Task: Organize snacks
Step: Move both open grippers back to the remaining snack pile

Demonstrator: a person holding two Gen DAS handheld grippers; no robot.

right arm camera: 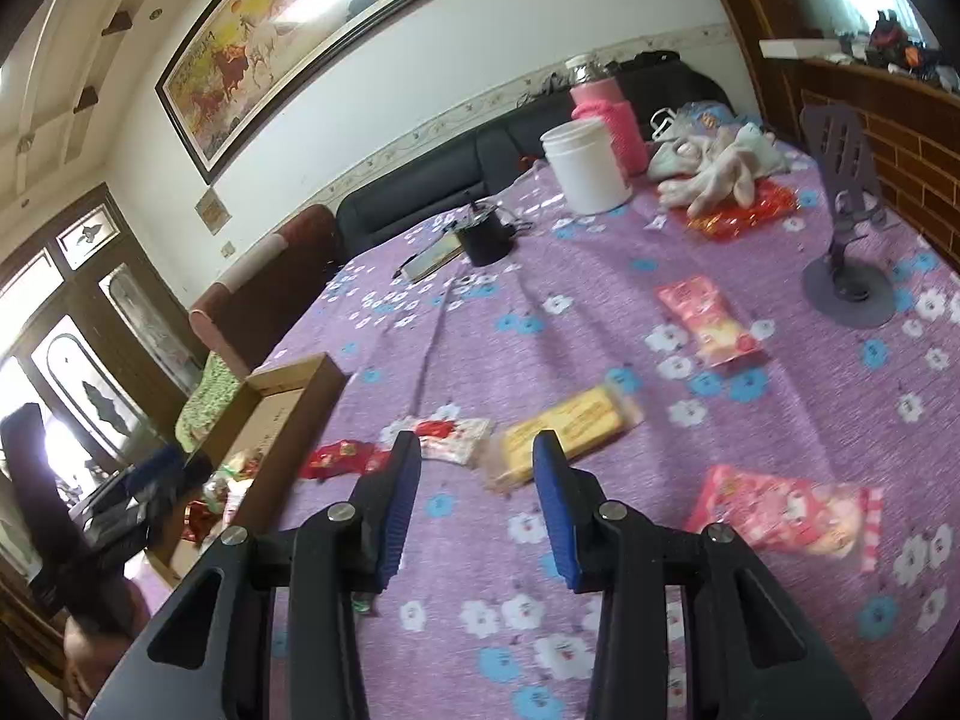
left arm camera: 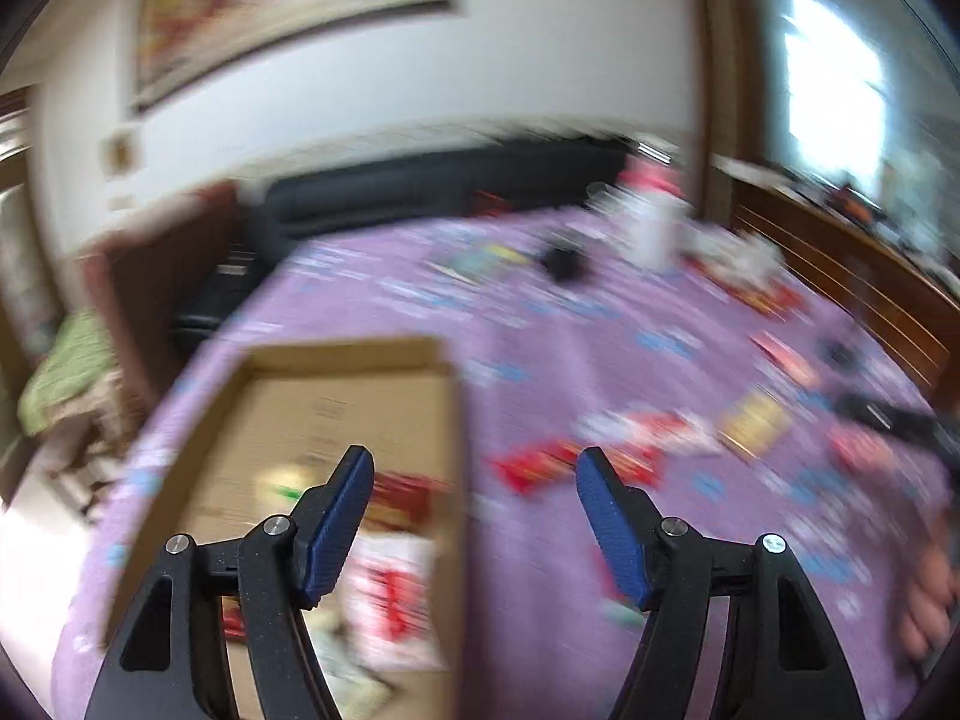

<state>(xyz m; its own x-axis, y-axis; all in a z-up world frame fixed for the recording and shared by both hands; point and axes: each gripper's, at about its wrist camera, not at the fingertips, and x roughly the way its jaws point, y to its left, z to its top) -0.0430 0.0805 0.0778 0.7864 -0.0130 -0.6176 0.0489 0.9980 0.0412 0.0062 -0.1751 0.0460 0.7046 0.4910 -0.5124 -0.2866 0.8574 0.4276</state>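
On the purple cloth (right arm camera: pixel 600 300), a long yellow biscuit packet (right arm camera: pixel 564 426) lies flat.

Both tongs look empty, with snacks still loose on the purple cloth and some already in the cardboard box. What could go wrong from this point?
1. The yellow biscuit pack lies flat on the cloth right beside a red-and-white packet; the right tongs could catch cloth or both packs.
2. The left wrist view is badly blurred, so the left tongs, open near the cardboard box wall, might clip it.
3. Snacks near the phone stand could lead to knocking it over.
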